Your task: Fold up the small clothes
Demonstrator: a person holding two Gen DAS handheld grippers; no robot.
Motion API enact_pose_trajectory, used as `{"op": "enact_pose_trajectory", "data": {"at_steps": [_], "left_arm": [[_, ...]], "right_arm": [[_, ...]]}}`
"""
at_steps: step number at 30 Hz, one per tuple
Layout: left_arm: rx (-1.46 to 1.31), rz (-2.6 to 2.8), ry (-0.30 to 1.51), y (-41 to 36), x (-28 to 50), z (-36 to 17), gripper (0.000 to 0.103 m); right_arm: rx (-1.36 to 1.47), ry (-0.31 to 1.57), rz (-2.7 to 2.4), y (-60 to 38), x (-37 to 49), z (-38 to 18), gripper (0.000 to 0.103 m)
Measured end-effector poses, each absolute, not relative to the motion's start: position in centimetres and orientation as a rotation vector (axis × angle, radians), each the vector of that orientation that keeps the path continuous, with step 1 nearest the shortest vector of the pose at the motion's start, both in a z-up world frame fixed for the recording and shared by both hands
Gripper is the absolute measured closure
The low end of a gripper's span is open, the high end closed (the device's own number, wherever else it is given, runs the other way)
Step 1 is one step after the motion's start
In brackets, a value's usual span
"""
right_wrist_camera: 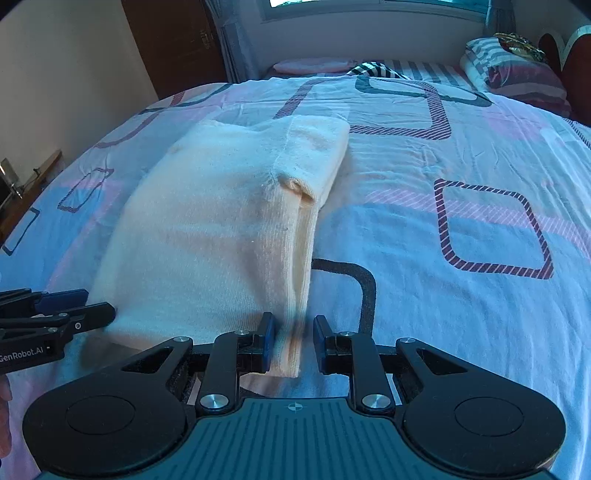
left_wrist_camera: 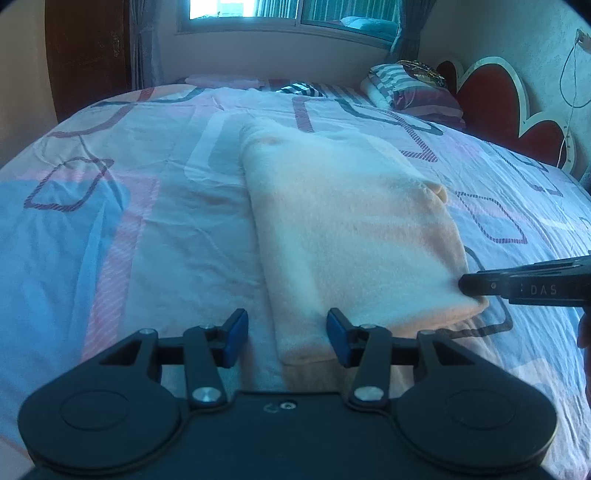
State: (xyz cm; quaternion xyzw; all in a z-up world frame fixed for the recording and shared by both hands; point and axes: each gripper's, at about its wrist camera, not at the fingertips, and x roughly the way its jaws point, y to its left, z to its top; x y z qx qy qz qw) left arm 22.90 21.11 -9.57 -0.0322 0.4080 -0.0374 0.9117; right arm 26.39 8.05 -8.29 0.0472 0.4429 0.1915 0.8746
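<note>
A cream knitted garment [left_wrist_camera: 351, 229] lies folded lengthwise on the bed, running away from me. My left gripper [left_wrist_camera: 287, 334] is open at its near left corner, with the hem's corner between the blue pads. My right gripper [right_wrist_camera: 293, 345] is open around the near right corner of the garment [right_wrist_camera: 221, 236]; the folded edge sits between its pads with gaps on both sides. The right gripper's side shows in the left wrist view [left_wrist_camera: 476, 286] at the garment's right edge. The left gripper shows in the right wrist view [right_wrist_camera: 74, 310] at the left edge.
The bed is covered by a pink, blue and white sheet [left_wrist_camera: 147, 229] with dark square outlines. Striped pillows [left_wrist_camera: 410, 88] and a red heart-shaped headboard [left_wrist_camera: 495, 99] are at the far right. A window [left_wrist_camera: 288, 14] and a dark wooden door [left_wrist_camera: 88, 55] are beyond the bed.
</note>
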Motion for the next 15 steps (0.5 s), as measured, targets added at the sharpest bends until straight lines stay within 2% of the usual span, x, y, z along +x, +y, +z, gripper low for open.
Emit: {"op": "enact_pose_trajectory", "data": {"at_steps": [2, 5, 6, 7, 9, 10, 12, 15], "left_arm": [[-0.050, -0.070, 0.820, 20.6, 22.1, -8.7, 0.061], [-0.049, -0.062, 0.791, 19.8, 20.2, -7.5, 0.053], [-0.048, -0.058, 0.776, 19.5, 19.5, -7.1, 0.040], [-0.044, -0.046, 0.755, 19.1, 18.7, -6.7, 0.022], [-0.042, -0.013, 0.685, 18.4, 16.6, -5.7, 0.001], [-0.039, 0.007, 0.654, 18.1, 15.6, -5.0, 0.001], [-0.025, 0.016, 0.644, 17.4, 14.0, -4.2, 0.001], [-0.028, 0.021, 0.636, 16.8, 11.5, -2.7, 0.001]], "right_arm": [[0.098, 0.890, 0.415, 7.9, 24.9, -7.1, 0.082], [0.097, 0.849, 0.422, 7.3, 22.6, -5.6, 0.082], [0.105, 0.837, 0.421, 7.0, 21.8, -5.1, 0.082], [0.109, 0.825, 0.414, 6.7, 21.0, -4.4, 0.082], [0.121, 0.791, 0.411, 6.0, 19.3, -3.3, 0.082], [0.130, 0.780, 0.397, 5.6, 18.4, -2.7, 0.077], [0.147, 0.733, 0.371, 4.8, 16.5, -1.7, 0.001], [0.143, 0.695, 0.376, 3.7, 13.2, 0.0, 0.000]]}}
